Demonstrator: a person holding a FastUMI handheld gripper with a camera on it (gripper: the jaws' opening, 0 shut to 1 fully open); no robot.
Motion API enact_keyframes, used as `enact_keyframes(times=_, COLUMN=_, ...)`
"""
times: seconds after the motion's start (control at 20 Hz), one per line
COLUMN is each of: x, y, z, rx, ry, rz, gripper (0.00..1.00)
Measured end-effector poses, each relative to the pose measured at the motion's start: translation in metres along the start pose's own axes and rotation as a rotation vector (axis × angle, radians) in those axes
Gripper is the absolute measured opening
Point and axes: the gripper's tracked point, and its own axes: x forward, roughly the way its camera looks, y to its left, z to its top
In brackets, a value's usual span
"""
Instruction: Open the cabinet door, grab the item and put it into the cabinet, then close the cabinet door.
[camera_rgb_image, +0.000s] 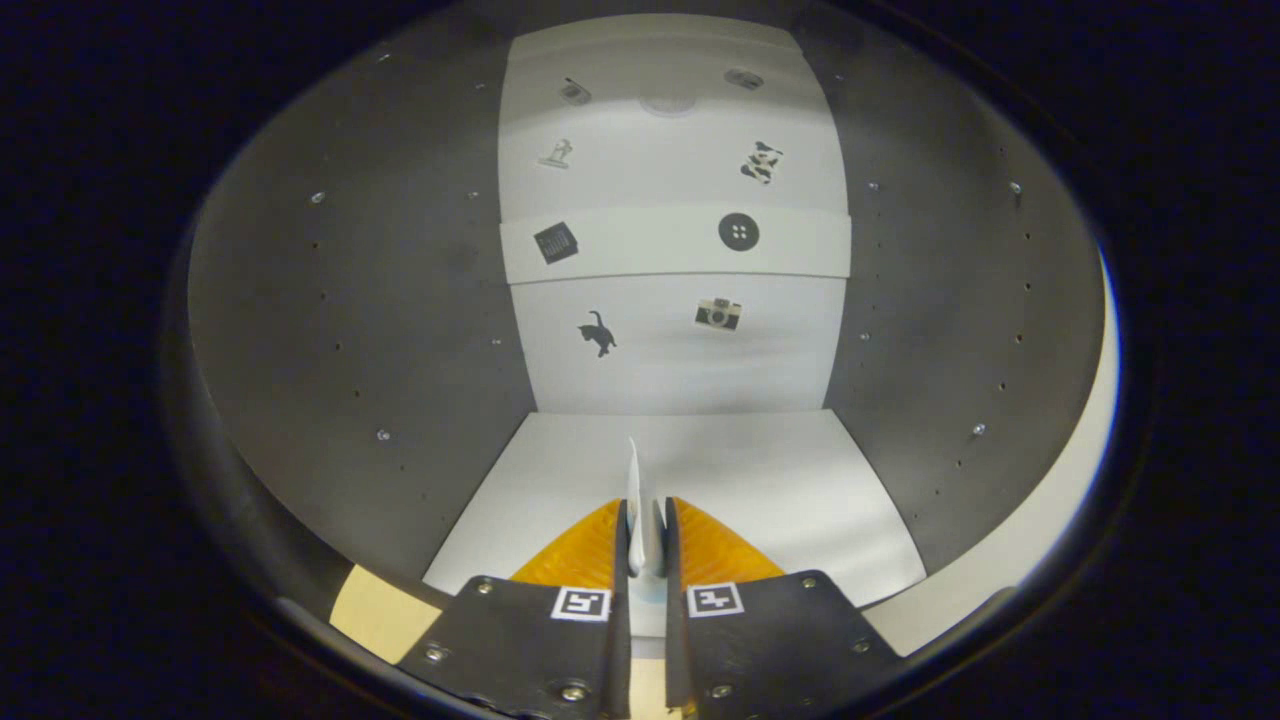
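- White thin item (640, 515), upright and edge-on, is clamped between both fingers of the tool (646, 560).
- It is held inside the open cabinet (350, 300), above the front edge of its white floor (760, 480).

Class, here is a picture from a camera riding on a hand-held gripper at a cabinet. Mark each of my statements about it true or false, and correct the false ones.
1. The hand-held gripper is shut on a thin white item. True.
2. The item lies flat on the cabinet floor. False: it stands on edge between the fingers, above the floor.
3. The cabinet's back wall carries small pictures, among them a cat and a camera. True.
4. The cabinet's side walls are white. False: they are dark grey, with small holes and screws.
5. The cabinet door is shut in front of the fingers. False: the fingers face the open inside.
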Motion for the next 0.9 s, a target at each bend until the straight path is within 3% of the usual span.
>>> enact_keyframes(times=0.15, x=0.003, y=-0.006, z=0.001, rx=0.025, ry=0.014, rz=-0.022, gripper=0.14)
enact_keyframes(times=0.35, x=0.003, y=-0.005, z=0.001, rx=0.022, ry=0.007, rz=-0.031, gripper=0.27)
enact_keyframes(times=0.5, x=-0.006, y=-0.003, z=0.004, rx=0.009, ry=-0.02, rz=-0.032, gripper=0.56)
enact_keyframes(times=0.8, x=-0.06, y=0.004, z=0.018, rx=-0.028, ry=-0.153, rz=-0.026, gripper=0.86)
enact_keyframes(times=0.9, x=-0.089, y=0.01, z=0.017, rx=-0.017, ry=-0.196, rz=-0.01, gripper=0.91)
